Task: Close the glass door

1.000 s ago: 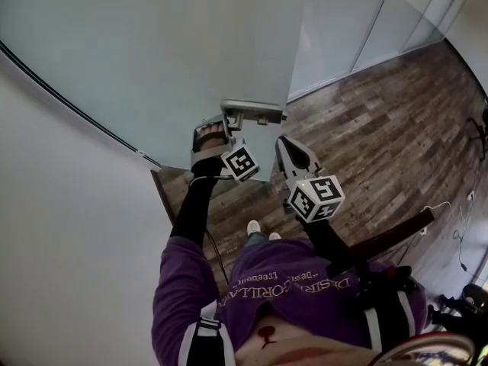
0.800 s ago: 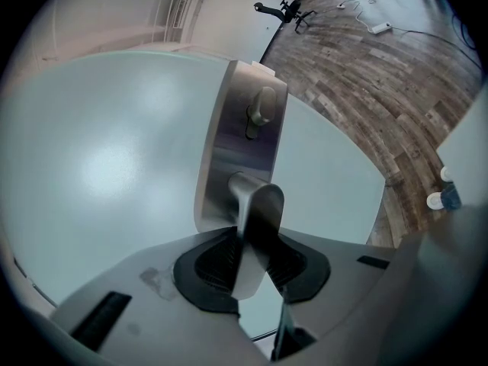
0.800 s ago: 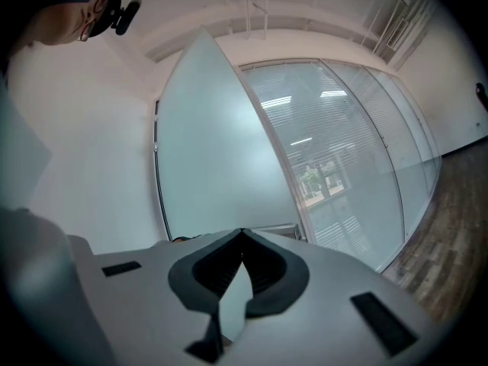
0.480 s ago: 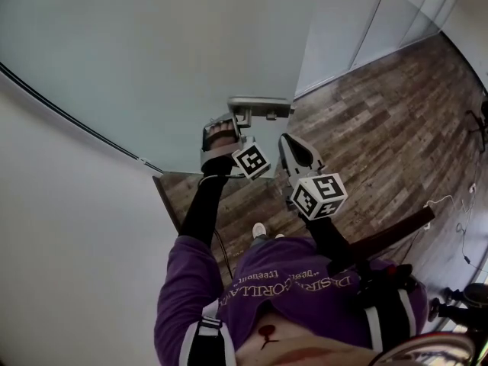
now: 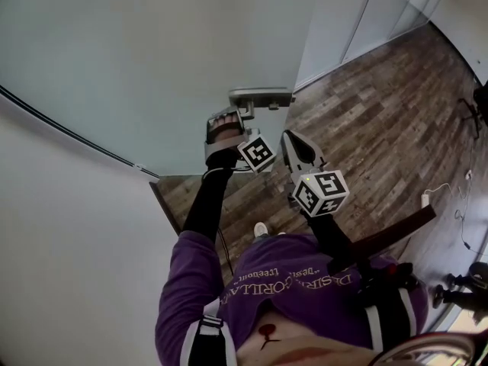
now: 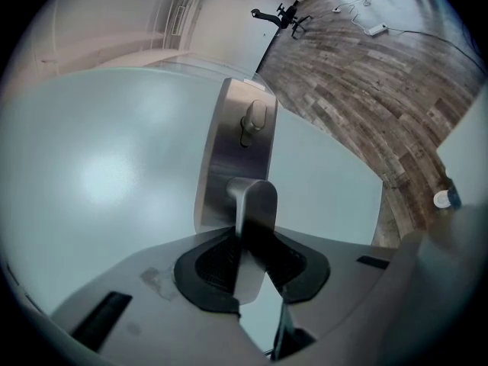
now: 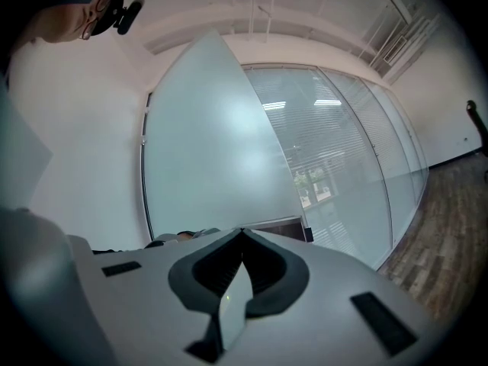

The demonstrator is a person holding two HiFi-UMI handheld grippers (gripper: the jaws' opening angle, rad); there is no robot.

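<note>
The jaws of my left gripper (image 6: 250, 244) pinched the lever handle (image 6: 255, 200), having just tightened a little, so I could swing the frosted glass door (image 6: 99, 181), which stood open, toward its frame. My right gripper (image 7: 242, 242) hung alongside, jaws pressed together and empty.

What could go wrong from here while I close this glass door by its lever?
1. The left gripper, its jaws just closed further, clamps the smooth metal lever; it might slip off as the glass door swings.
2. The right gripper, jaws shut and empty, hangs near the door's free edge; that edge could catch it as the door moves.
</note>
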